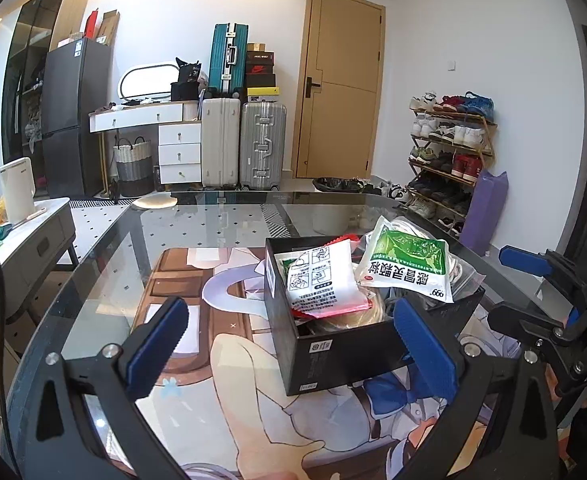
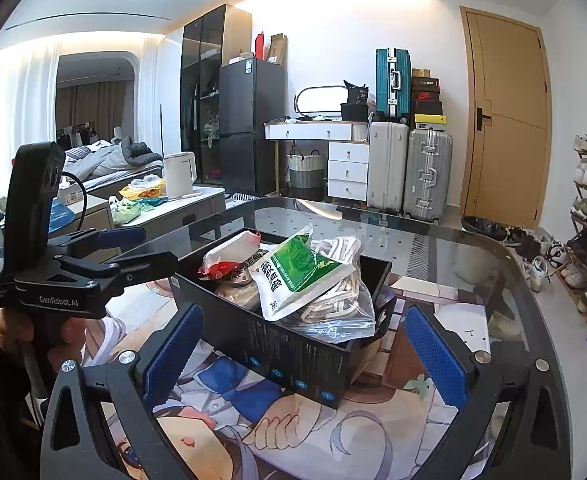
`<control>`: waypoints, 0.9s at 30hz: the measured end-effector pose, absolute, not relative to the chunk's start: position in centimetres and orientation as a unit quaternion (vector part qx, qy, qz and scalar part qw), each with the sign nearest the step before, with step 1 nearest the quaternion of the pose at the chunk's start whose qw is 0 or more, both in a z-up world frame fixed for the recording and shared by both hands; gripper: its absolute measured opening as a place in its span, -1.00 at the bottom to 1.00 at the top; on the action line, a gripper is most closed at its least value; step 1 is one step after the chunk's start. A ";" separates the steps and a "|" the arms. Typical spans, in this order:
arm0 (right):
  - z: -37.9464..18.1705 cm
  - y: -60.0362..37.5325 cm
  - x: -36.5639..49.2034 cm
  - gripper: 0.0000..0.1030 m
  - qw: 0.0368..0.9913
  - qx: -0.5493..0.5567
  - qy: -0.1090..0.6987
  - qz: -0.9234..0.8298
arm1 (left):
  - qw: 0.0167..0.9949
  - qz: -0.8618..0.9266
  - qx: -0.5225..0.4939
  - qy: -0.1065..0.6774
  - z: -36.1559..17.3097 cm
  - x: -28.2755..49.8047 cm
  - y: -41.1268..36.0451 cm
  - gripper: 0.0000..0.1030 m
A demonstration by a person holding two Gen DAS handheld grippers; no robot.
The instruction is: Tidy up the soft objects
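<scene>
Right wrist: black box (image 2: pixel 293 344) holds green pouch (image 2: pixel 299 272), bagged rope (image 2: pixel 341 296).

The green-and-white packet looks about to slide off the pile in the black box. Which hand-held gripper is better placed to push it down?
Probably the right hand-held gripper: it is open, and the green-and-white packet lies centred ahead of it atop the black box. For the left hand-held gripper, also open, the packet sits off to the right.

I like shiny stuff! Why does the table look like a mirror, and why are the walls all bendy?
Left wrist view: the dark glass table reflects the bright ceiling light and suitcases, so it gleams; the fisheye lens curves the tan wooden door. Right wrist view: the same glare, a washed-out ceiling at the top, and black corners around the round picture.
</scene>
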State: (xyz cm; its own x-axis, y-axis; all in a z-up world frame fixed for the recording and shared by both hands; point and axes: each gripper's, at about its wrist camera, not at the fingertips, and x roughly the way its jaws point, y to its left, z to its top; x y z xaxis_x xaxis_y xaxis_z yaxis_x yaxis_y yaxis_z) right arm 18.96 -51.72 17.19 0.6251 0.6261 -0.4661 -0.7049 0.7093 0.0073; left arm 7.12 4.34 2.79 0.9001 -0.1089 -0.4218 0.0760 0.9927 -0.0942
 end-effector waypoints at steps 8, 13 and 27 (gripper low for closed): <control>17.2 -51.6 19.0 0.99 0.897 -0.088 0.222 0.372 | 0.974 -0.047 -0.040 0.218 2.7 7.1 4.2 1.00; 17.2 -51.6 19.0 0.99 0.897 -0.087 0.222 0.372 | 0.974 -0.047 -0.039 0.219 2.7 7.1 4.3 1.00; 17.2 -51.6 19.0 0.99 0.897 -0.087 0.223 0.372 | 0.974 -0.044 -0.041 0.219 2.7 7.1 4.4 1.00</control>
State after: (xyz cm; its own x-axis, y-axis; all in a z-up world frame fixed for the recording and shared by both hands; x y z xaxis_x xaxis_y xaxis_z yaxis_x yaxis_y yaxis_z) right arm 18.97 -51.57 17.17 0.6246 0.6282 -0.4639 -0.7055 0.7087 0.0098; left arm 7.15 4.39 2.72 0.9000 -0.1032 -0.4234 0.0675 0.9928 -0.0985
